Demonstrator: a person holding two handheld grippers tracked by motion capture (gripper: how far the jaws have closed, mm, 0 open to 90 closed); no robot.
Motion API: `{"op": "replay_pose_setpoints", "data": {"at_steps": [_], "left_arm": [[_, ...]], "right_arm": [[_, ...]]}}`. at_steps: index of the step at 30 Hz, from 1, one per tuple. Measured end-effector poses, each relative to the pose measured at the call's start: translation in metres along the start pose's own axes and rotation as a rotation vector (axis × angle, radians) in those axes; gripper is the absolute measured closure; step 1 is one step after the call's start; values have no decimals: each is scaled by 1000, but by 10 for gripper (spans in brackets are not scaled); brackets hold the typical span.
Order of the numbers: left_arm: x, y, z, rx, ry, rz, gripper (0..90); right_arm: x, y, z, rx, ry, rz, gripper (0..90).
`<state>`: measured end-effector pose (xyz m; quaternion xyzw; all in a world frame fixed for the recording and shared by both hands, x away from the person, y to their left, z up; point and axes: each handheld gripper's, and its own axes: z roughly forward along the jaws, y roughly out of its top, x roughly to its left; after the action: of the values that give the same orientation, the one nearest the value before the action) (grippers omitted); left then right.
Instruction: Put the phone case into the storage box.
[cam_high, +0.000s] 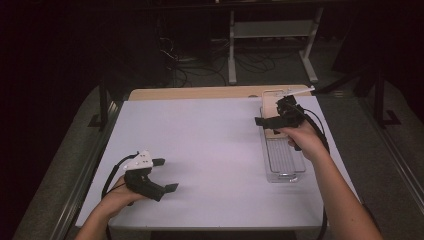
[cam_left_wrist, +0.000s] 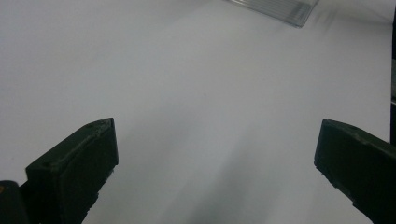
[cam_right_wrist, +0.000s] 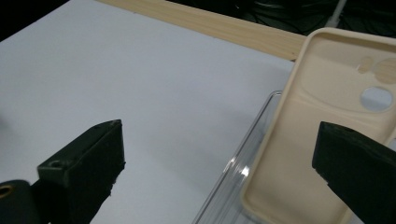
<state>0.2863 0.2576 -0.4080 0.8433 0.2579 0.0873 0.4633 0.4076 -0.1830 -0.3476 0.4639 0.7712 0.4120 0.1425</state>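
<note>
1. The right gripper (cam_high: 269, 122) hovers, jaws wide apart, over the cream phone case (cam_right_wrist: 322, 135), which lies in the clear tray's (cam_high: 284, 167) far end.
2. The left gripper (cam_high: 165, 175) (also spread wide) sits over bare white table (cam_high: 210, 150), well apart.
3. The wooden edge (cam_high: 200, 92) lies beyond.

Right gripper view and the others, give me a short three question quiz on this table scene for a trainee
1. True or false: the right gripper is clamped on the phone case.
2. The phone case lies partly in what? A) a clear tray B) a metal bowl C) a cardboard box
3. Which gripper hangs over bare white table, away from the tray?

Key
1. False; its jaws stand wide apart with nothing between them.
2. A, the clear tray.
3. The left gripper, open above the table.
</note>
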Motion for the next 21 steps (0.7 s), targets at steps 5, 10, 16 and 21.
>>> {"op": "replay_pose_setpoints", "data": {"at_steps": [5, 10, 16, 21], "left_arm": [[3, 7, -3, 14, -5, 0, 0], [4, 12, -2, 29, -15, 8, 0], [3, 19, -2, 32, -35, 25, 0], [3, 22, -2, 17, -29, 25, 0]], "right_arm": [[7, -10, -8, -7, 40, -15, 19], [10, -19, -15, -10, 58, -23, 19], [14, -33, -21, -20, 87, -38, 19], [17, -49, -24, -22, 114, -44, 19]]}}
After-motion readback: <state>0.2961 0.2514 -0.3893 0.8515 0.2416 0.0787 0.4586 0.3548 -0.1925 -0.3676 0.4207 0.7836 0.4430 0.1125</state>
